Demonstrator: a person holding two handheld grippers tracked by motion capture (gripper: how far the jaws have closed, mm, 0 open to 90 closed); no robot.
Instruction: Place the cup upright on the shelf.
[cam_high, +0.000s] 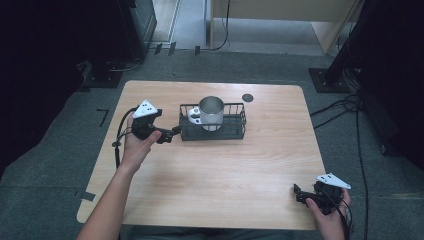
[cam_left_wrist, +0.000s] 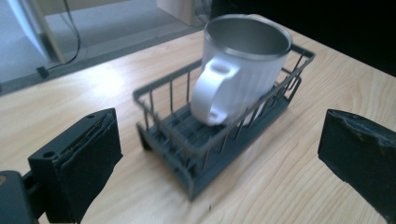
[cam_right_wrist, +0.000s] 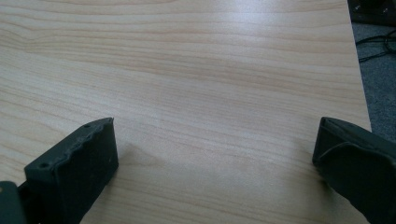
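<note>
Where the room's grey floor gave way to furniture, a pale wooden table (cam_high: 225, 170) filled the middle of the high view, most of its top bare. Toward its far side sat a dark wire basket (cam_high: 235, 127), long and low, with a slatted floor. Inside it, toward its left end, a metal mug (cam_high: 214, 111) stood upright, its white handle (cam_left_wrist: 210, 93) turned toward the basket's left end and the person's left hand.

The left gripper (cam_high: 172, 132) was held just beside that end of the basket, jaws spread wide and empty, pointing at the handle. The right gripper (cam_high: 299, 192) rested low near the table's near right corner, well apart from everything, jaws likewise wide and holding nothing.

The mug looked rigid, fairly light, and smooth enough to slip; it would probably dent rather than break. The handle seemed the surest place to grip, or else the rim, with one jaw inside. The basket looked stiff and light, likely to slide if nudged.

The basket's wire wall rose between the left gripper and the handle, so a reach from above seemed easier. A small dark disc (cam_high: 247, 97) lay on the table behind the basket, out of the way.
</note>
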